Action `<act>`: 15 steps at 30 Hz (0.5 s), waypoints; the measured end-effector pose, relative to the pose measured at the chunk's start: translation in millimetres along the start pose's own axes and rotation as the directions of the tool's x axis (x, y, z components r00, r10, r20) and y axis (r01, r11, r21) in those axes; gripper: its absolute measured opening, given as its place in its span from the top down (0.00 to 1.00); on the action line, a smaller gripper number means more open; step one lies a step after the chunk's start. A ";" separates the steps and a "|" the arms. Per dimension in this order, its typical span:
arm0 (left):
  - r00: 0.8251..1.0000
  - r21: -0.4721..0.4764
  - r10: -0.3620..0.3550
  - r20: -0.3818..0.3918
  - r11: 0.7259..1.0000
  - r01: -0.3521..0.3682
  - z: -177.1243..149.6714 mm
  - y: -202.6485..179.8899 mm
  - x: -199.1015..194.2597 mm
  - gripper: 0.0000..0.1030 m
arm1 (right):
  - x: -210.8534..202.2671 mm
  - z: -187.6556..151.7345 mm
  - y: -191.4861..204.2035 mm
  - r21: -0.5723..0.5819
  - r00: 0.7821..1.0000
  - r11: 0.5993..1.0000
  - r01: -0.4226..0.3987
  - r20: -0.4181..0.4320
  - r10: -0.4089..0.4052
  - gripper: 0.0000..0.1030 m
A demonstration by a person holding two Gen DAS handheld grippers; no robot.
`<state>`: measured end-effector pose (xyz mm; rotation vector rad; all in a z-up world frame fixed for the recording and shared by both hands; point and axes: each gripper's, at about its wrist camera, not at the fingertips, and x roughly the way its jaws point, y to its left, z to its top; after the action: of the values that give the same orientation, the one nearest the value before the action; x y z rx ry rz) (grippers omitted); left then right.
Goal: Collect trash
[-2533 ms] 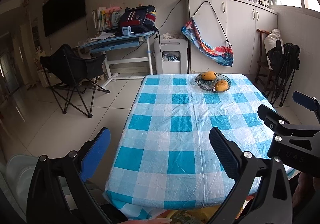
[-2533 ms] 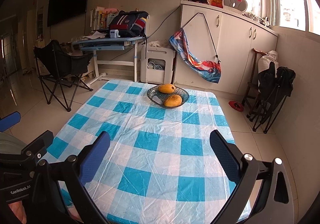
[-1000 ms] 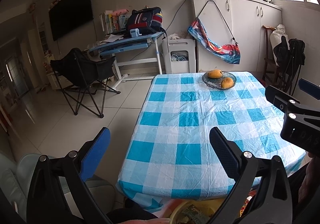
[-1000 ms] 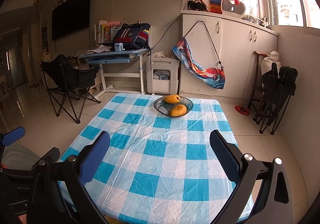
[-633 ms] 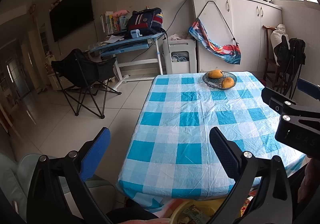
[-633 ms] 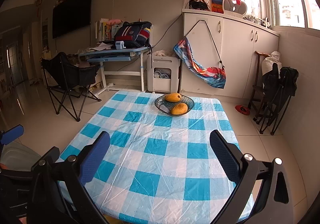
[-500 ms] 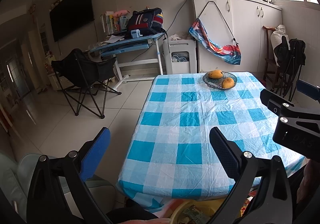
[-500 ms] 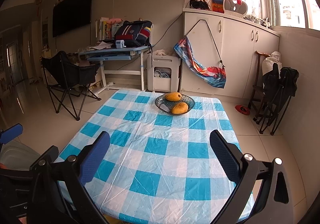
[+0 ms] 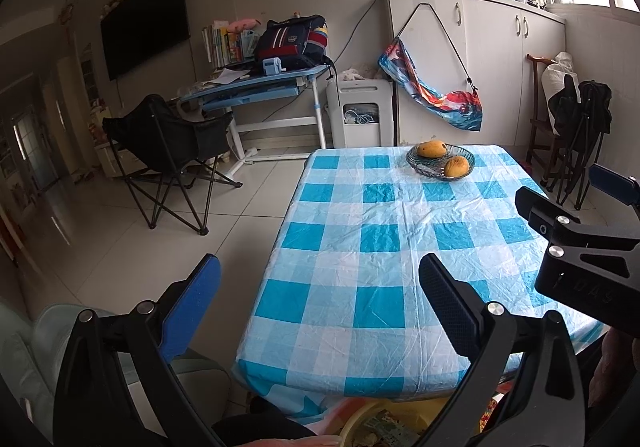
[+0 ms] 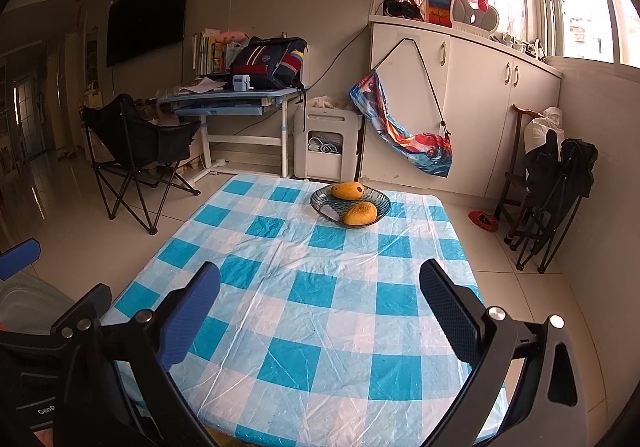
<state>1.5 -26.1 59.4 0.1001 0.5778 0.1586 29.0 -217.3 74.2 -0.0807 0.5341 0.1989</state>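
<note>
Checked tablecloth (image 10: pixel 304 299) bare except mango bowl (image 10: pixel 350 203). Both grippers, left (image 9: pixel 318 301) & right (image 10: pixel 320 305), spread, empty. Risk: grabbing fruit as trash.

From my left gripper (image 9: pixel 316 303), jaws spread wide with nothing between them, the checked tablecloth (image 9: pixel 384 267) runs bare from 6 o'clock up to 12. The only obstacle on it is the glass fruit bowl (image 9: pixel 440 163) with two mangoes, at about 1 o'clock near the far edge. My right gripper (image 9: pixel 576 231) crowds in at 3 o'clock, over the table's right side. At 10 o'clock, on the floor well apart from the table, a black folding chair (image 9: pixel 168 143) stands. From the right gripper's view the same bowl (image 10: pixel 350 203) sits at 12 o'clock, and folded chairs (image 10: pixel 556 183) block the wall side at 2 o'clock.
</note>
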 end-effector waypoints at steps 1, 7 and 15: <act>1.000 -0.003 -0.001 -0.001 1.000 0.001 0.1 0.1 0.0 0.07 | 0.2 -0.3 0.3 -0.001 1.000 1.000 0.001 0.000 -0.001 0.07; 1.000 -0.009 -0.003 -0.004 1.000 0.003 0.6 2.1 1.1 0.07 | 1.4 -1.3 -1.6 -0.003 1.000 1.000 0.007 0.002 -0.007 0.07; 1.000 -0.014 -0.009 -0.013 1.000 0.008 -1.1 2.5 4.5 0.07 | 1.4 -1.8 -3.8 -0.006 1.000 1.000 0.010 0.002 -0.010 0.07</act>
<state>4.4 -22.7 56.4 0.0829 0.5898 0.1552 30.1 -221.1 72.0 -0.0889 0.5309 0.1906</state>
